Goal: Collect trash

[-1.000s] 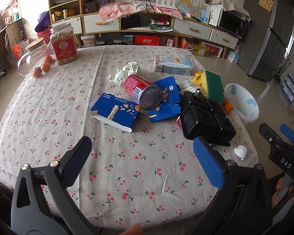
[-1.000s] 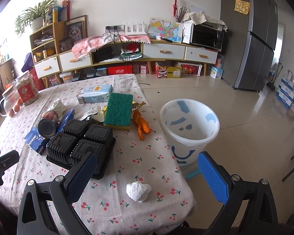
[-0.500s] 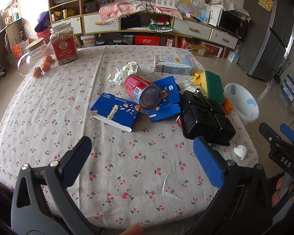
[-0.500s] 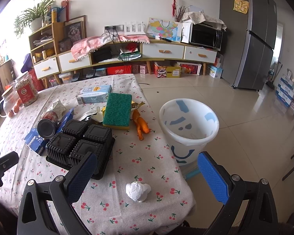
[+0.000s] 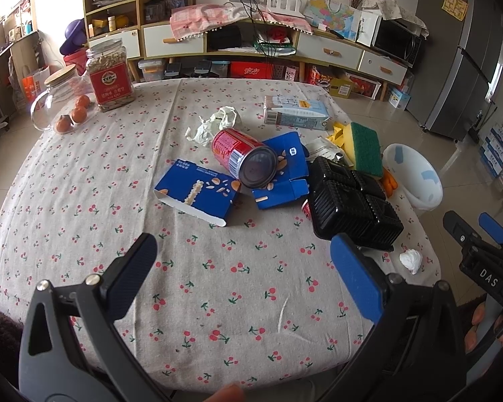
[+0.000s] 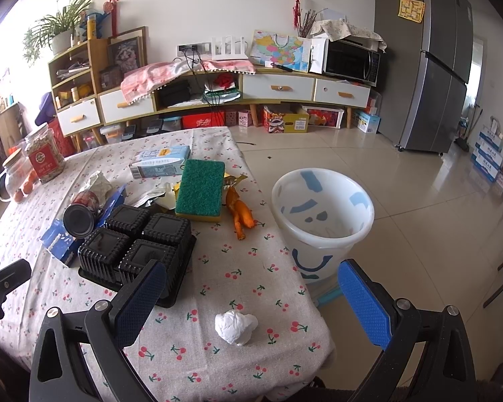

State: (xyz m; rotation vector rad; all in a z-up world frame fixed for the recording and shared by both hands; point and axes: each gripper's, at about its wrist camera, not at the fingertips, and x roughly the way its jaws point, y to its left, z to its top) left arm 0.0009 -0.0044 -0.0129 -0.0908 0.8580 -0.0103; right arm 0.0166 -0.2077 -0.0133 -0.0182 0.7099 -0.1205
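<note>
Nothing's really changed in the last second: both our grippers, left and right, still hover wide open and empty. Tissue wad sits near the bin, so collecting hasn't started.

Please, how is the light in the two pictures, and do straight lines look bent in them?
Left wrist view: daylight burns out the upper left corner; the table edge bows strongly, dark vignette at the corners. Right wrist view: bright window glare at the left edge; the fridge leans and curves; the floor shines beside the white bin. Both are sharp.
</note>
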